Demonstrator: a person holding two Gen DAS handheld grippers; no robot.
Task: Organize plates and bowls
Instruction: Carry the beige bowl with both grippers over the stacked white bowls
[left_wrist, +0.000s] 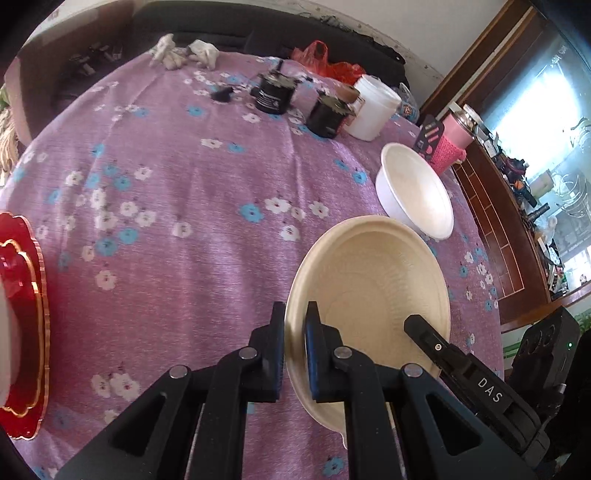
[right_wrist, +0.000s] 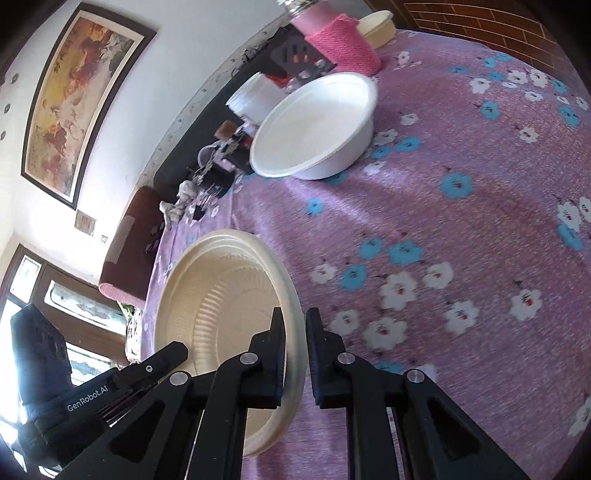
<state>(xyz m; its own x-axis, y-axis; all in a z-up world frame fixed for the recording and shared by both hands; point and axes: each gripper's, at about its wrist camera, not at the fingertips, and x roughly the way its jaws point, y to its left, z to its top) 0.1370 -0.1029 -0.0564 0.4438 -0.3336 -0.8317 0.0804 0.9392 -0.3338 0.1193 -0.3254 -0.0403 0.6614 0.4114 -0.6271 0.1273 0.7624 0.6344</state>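
1. Tablecloth (left_wrist: 184, 177): purple, scattered white and blue flowers.
2. Plate (left_wrist: 369, 280): cream, ribbed inner wall.
3. Bowl (right_wrist: 317, 125): plain white.
4. Tray (left_wrist: 22, 295): red, gold edging.
5. Knitted sleeve (right_wrist: 347, 48): pink.
6. Grippers (left_wrist: 295, 325): black.

bowls: 2 (cream bowl (left_wrist: 373, 280), white bowl (left_wrist: 415, 190)) | red plates (left_wrist: 22, 317): 1 stack | grippers: 2

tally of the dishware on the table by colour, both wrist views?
Cream: 1, the cream plate, its rim pinched by both the left hand-held gripper and the right hand-held gripper.
White: 1, the white bowl, standing apart beyond the plate.
Red: 1 red plate with gold edging, at the left edge; possibly a stack, can't tell.
Total: 3
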